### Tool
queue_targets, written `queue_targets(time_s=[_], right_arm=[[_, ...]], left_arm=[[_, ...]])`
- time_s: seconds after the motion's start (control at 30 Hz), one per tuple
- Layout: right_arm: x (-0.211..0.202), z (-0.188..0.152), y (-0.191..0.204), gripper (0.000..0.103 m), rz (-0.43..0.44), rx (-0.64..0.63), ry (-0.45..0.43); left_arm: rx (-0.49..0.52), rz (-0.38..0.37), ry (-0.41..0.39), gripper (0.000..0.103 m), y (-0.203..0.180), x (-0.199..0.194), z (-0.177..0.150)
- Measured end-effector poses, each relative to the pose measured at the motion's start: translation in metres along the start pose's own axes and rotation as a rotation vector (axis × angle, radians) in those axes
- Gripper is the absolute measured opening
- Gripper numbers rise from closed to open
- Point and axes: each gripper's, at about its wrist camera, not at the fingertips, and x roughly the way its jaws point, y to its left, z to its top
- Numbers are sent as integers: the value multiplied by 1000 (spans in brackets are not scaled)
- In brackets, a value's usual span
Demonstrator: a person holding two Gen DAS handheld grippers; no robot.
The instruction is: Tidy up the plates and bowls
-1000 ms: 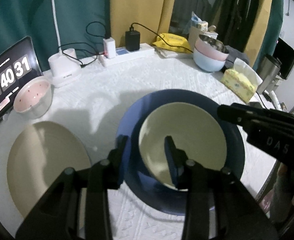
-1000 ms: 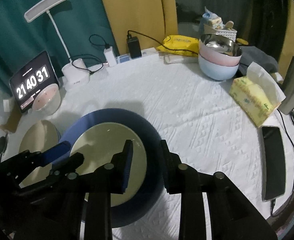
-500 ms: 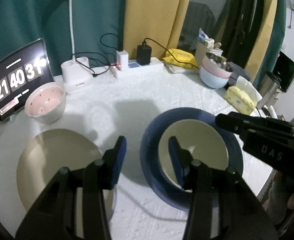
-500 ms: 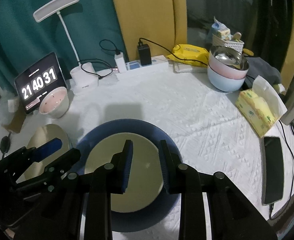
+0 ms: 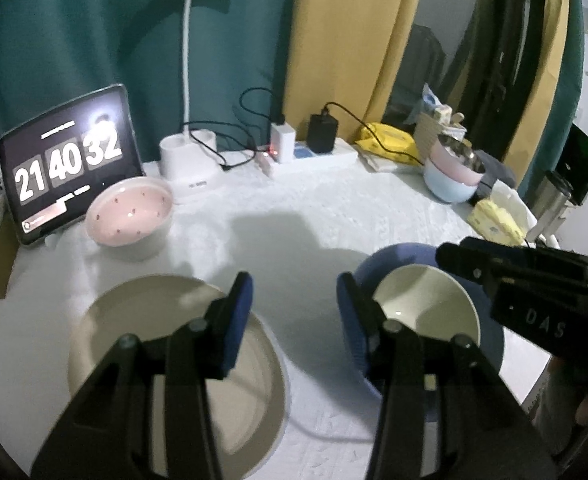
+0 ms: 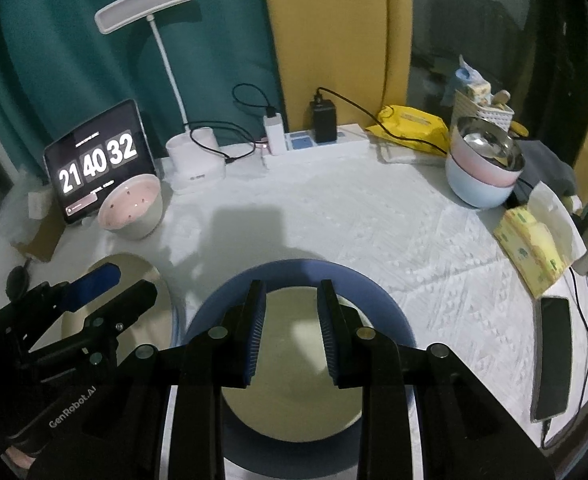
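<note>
- Both hand-held grippers have drawn back and up from the stacked plates since the earlier frames, and the clock on the tablet [image 5: 68, 164] has ticked on a second.
- Left wrist view: the left hand-held gripper [image 5: 294, 300] hangs over bare worktop [image 5: 314, 208], its jaws just having opened to a moderate gap with nothing between them. The beige plate [image 5: 146, 320] lies low on its left, partly under the left finger; the blue plate [image 5: 390, 260] with the cream plate [image 5: 426, 304] on it lies to its right. The pink bowl [image 5: 130, 216] stands further off to the left, beside the tablet.
- Right wrist view: the right hand-held gripper [image 6: 290, 320] hovers directly above the cream plate [image 6: 290, 304], jaws narrowly apart and empty, pads clear of the rim. The blue plate [image 6: 374, 296] rings it below. The stacked bowls [image 6: 482, 172] stand far right at the back, well apart.
- Judged from this, the beige plate is probably next; it lies just left of the left hand-held gripper, which is the nearer of the two. Being round, it offers no long axis, so its near edge would be the place to grip.
</note>
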Motion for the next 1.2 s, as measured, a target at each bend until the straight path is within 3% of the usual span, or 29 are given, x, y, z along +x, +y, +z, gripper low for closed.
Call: queue_targets(time_s=[1.2], right_arm=[[43, 33, 82, 28, 54, -141, 30]], left_arm=[[-100, 122, -40, 45, 98, -2, 16]])
